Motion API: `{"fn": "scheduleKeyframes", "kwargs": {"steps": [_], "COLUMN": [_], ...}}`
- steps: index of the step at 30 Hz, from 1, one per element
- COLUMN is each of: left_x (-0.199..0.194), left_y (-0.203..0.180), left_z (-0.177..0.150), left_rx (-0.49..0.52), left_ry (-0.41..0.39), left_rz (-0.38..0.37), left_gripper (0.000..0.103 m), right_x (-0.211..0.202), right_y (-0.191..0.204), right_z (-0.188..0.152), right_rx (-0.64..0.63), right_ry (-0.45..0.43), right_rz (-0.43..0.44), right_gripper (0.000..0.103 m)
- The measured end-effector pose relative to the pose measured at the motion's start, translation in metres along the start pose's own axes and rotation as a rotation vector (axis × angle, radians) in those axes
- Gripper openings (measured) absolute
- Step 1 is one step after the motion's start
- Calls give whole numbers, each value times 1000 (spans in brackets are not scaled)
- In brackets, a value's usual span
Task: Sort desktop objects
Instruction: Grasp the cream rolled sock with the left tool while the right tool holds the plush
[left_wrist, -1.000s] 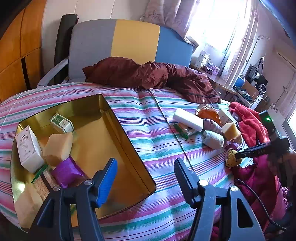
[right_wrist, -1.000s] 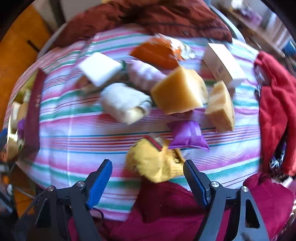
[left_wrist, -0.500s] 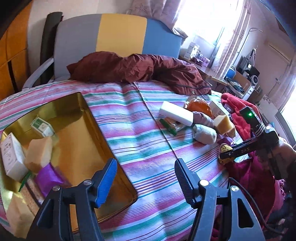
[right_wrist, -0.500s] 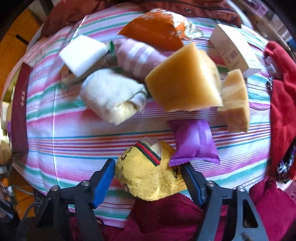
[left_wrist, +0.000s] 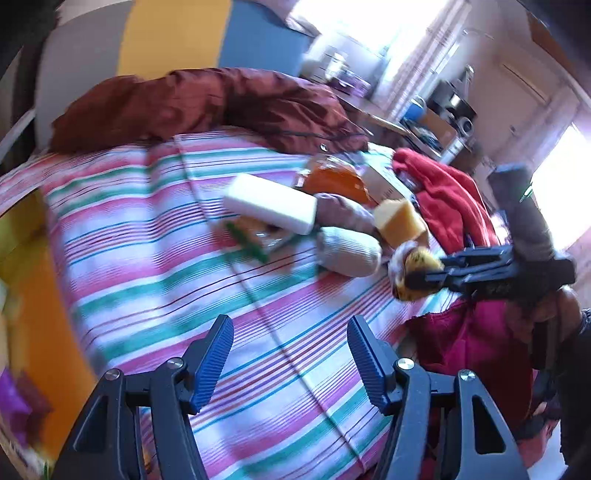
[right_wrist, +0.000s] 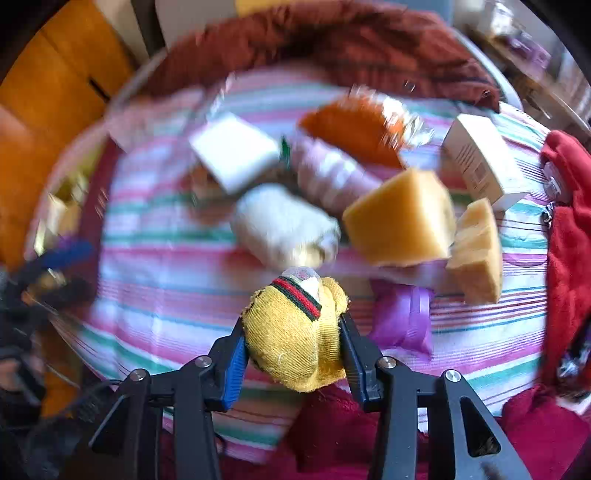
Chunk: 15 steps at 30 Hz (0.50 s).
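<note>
Right claw: the right claw (right_wrist: 291, 341) has just been closing and now clamps a rolled yellow sock with a red-and-green striped cuff (right_wrist: 295, 332), both blue pads pressed into its sides.
Yellow sock: held at the near edge of the striped cloth (right_wrist: 147, 295), clear of the pile behind it; in the left wrist view the same sock (left_wrist: 413, 269) shows in the black fingers just off the cloth.
Left claw: the left claw (left_wrist: 290, 354) stands partly open with nothing between its pads, over bare striped cloth (left_wrist: 147, 240).
Pile near the sock: a purple foil packet (right_wrist: 402, 317) just right of it; a rolled white sock (right_wrist: 280, 225) and a large yellow sponge wedge (right_wrist: 402, 218) beyond; a smaller yellow wedge (right_wrist: 478, 251) to the right.
Farther back: a pink-striped rolled sock (right_wrist: 332, 173), a white rectangular block (right_wrist: 232, 155), an orange crinkled packet (right_wrist: 354, 125), a cream cardboard box (right_wrist: 480, 162).
Tray: a gold metal tray (left_wrist: 33, 277) at the left edge, blurred.
Surroundings: a maroon jacket (left_wrist: 207, 103) behind, a red garment (left_wrist: 447, 195) to the right.
</note>
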<state>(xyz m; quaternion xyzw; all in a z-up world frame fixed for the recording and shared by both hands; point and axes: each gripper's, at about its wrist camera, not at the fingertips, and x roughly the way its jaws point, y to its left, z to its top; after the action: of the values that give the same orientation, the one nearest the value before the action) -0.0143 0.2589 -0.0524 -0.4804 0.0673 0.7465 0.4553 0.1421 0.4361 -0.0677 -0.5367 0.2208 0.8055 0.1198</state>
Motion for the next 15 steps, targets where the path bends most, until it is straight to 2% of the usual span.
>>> {"fn": "scheduleKeyframes", "kwargs": {"steps": [5,7,15], "left_x": [27,39,77], "left_y": [-24,-32,-59], "left_z": [14,19,42], "left_rx": [82,109,170], "left_ry": [24,43,72], "left_rz": [0,-10,-7], "left_gripper": [65,65,68], "right_x": [-18,-20,-26], "right_y": [-29,-26,-39], "right_z": [9,10,12], "right_rx": [155,195,256], "right_ry": [-142,-181,-236], "right_rz": [105,129,159], "right_gripper": [46,46,46]}}
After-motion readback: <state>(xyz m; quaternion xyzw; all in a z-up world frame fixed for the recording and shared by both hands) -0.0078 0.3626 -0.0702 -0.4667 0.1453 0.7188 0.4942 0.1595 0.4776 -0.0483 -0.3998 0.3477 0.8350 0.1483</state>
